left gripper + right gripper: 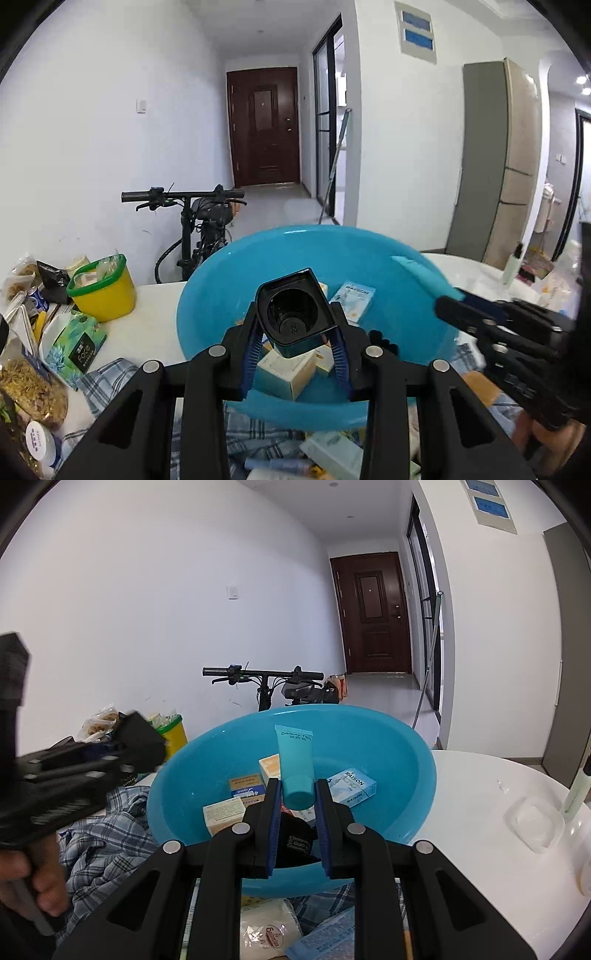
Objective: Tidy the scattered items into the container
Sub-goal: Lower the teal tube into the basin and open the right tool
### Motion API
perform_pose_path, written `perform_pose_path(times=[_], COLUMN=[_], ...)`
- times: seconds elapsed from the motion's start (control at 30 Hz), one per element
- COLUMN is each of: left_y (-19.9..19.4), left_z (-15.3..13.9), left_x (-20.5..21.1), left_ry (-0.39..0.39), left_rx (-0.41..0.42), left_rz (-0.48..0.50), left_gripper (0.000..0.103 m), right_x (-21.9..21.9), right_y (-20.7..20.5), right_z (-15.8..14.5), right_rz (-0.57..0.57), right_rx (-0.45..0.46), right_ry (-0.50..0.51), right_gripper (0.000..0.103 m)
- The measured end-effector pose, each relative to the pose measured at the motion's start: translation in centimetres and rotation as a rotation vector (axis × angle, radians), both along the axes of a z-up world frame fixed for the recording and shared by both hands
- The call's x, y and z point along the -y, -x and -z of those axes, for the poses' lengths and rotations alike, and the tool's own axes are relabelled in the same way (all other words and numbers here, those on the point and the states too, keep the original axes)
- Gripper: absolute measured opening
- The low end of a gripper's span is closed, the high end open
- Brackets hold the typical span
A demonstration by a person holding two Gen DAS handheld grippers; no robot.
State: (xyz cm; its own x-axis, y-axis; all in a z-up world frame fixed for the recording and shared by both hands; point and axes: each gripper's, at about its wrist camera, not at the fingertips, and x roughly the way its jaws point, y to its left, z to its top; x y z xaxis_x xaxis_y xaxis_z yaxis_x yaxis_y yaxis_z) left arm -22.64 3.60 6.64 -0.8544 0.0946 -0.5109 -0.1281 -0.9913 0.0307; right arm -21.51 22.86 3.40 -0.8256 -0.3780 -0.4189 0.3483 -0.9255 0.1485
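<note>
A blue plastic basin (pixel 229 280) (pixel 406 760) stands on the white table and holds several small boxes. My left gripper (pixel 295 332) is shut on a dark square jar (pixel 295 310), held over the basin. My right gripper (pixel 297 801) is shut on a teal tube (pixel 295 764), cap toward the camera, also over the basin. The right gripper appears in the left wrist view (pixel 458 310) at the basin's right rim with the tube (pixel 424 275). The left gripper appears blurred in the right wrist view (pixel 147 746) at the left.
A yellow tub with a green rim (pixel 107 291) and snack bags (pixel 29 391) lie at the left. A plaid cloth (pixel 103 845) and loose packets (pixel 269 930) lie in front of the basin. A clear lidded dish (pixel 535 823) and a bottle (pixel 513 264) stand at the right.
</note>
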Motion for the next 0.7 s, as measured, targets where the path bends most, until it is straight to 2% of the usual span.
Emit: perform_pose_path(times=[0.27, 0.4, 0.7], left_y=[2.5, 2.2, 1.5], left_z=[3.5, 3.7, 3.1], left_x=[-0.7, -0.6, -0.4], left_ry=[0.022, 0.059, 0.048], left_rx=[0.035, 0.029, -0.003], left_rz=[-0.004, -0.027, -0.026], left_gripper=[0.037, 0.037, 0.037], right_x=[0.8, 1.1, 1.4], right_y=[0.0, 0.2, 0.2], right_z=[0.3, 0.6, 0.7], right_rz=[-0.006, -0.013, -0.012], right_rx=[0.001, 0.013, 0.01], right_ry=[-0.024, -0.029, -0.04], right_gripper=[0.017, 0.017, 0.017])
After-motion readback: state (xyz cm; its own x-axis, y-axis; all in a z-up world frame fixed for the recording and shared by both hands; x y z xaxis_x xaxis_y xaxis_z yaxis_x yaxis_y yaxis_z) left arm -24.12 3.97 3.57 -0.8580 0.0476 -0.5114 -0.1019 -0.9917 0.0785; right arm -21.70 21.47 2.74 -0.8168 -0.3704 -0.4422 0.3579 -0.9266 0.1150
